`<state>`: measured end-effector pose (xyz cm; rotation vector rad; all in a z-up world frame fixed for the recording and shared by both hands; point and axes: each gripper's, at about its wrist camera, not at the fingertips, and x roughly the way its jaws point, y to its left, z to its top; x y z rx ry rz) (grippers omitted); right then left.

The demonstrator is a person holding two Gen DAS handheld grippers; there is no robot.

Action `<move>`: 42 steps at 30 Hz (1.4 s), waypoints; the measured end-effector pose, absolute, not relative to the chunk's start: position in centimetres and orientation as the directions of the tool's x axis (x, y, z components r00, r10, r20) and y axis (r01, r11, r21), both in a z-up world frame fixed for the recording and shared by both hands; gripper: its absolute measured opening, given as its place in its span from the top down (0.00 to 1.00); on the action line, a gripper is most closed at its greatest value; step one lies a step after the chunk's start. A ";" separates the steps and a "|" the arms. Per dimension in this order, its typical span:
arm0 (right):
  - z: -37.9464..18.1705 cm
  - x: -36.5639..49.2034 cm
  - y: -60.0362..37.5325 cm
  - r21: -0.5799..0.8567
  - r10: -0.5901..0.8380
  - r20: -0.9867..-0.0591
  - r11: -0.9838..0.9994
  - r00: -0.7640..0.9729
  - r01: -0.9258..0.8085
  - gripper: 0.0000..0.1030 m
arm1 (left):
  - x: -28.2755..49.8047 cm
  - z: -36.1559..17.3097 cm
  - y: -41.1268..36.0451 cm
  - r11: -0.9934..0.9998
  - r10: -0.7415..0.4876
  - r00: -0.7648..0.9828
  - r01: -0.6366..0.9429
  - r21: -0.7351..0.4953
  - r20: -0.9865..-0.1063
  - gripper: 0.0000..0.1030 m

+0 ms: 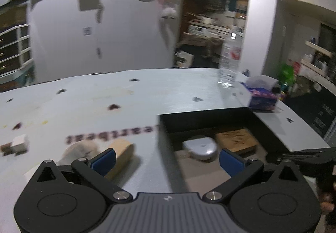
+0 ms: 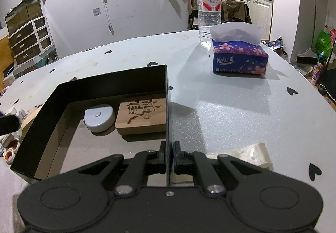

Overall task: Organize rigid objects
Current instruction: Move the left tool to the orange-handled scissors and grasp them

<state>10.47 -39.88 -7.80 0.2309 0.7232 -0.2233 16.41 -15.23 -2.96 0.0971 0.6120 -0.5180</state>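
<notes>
Blurred table (image 1: pixel 84 94) — left gripper (image 1: pixel 167 161) jaws wide, empty; right gripper (image 2: pixel 169 155) jaws pinch box (image 2: pixel 117 79) wall.

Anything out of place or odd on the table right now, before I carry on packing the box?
Nothing spilled or damaged. The black box holds a carved wooden block and a grey tape measure, both lying flat. One oddity: a crumpled clear plastic strip lies loose on the table beside the right gripper.

Right gripper (image 2: pixel 169 157) on box wall (image 2: pixel 167 107)
</notes>
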 end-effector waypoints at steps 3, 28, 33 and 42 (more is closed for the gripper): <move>-7.8 10.5 -39.9 0.132 -0.122 -0.674 0.951 0.729 0.281 0.94 | 16.2 -3.3 -13.3 0.901 -0.383 0.732 0.430 -0.054 -0.563 0.00; -7.9 10.8 -39.7 0.121 -0.128 -0.683 0.951 0.719 0.285 0.94 | 18.1 -10.4 -3.4 0.994 -0.109 0.788 0.096 -0.053 -0.606 0.00; -7.9 10.7 -39.7 0.122 -0.128 -0.682 0.951 0.720 0.285 0.94 | 18.5 -10.4 -3.1 0.992 -0.125 0.788 0.105 -0.068 -0.603 0.00; -7.9 10.7 -39.7 0.124 -0.128 -0.682 0.950 0.721 0.285 0.94 | 19.1 -10.6 -3.9 0.988 -0.103 0.770 0.152 0.024 -0.630 0.00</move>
